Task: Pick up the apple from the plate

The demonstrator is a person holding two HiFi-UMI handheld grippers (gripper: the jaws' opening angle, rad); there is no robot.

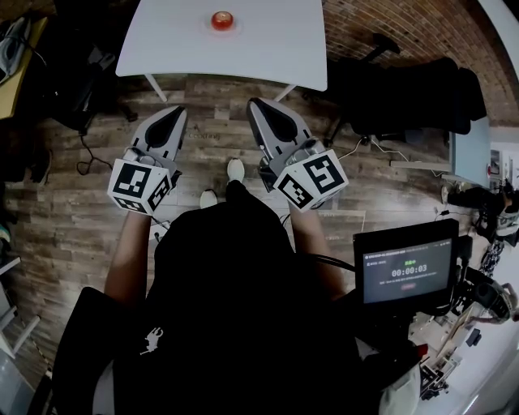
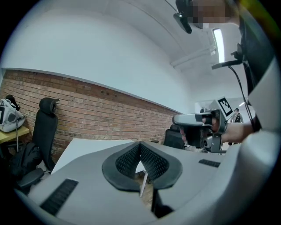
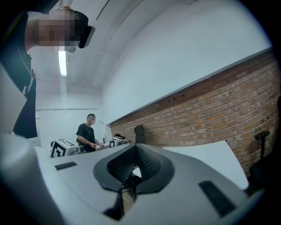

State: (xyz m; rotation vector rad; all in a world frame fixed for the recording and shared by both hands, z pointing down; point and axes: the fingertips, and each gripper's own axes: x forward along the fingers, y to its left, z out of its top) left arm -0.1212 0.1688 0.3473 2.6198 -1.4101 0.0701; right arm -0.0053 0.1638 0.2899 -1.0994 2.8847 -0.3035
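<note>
A red apple (image 1: pixel 222 19) sits on a small pale plate (image 1: pixel 235 28) near the far edge of a white table (image 1: pixel 268 49). Both grippers are held over the wooden floor, well short of the table and pointing toward it. My left gripper (image 1: pixel 179 112) is shut with nothing between its pads (image 2: pixel 151 163). My right gripper (image 1: pixel 252 104) is also shut and empty, its fingers (image 3: pixel 149 163) meeting at the tip. In the left gripper view the tabletop (image 2: pixel 88 147) shows beyond the jaws, and the right gripper (image 2: pixel 199 119) appears at the right. Neither gripper view shows the apple.
A black office chair (image 1: pixel 405 97) stands right of the table, another chair (image 2: pixel 44 127) by the brick wall at left. A screen with a timer (image 1: pixel 405 271) is at my right. Cables lie on the floor (image 1: pixel 85 158). A person (image 3: pixel 88 134) stands at a far bench.
</note>
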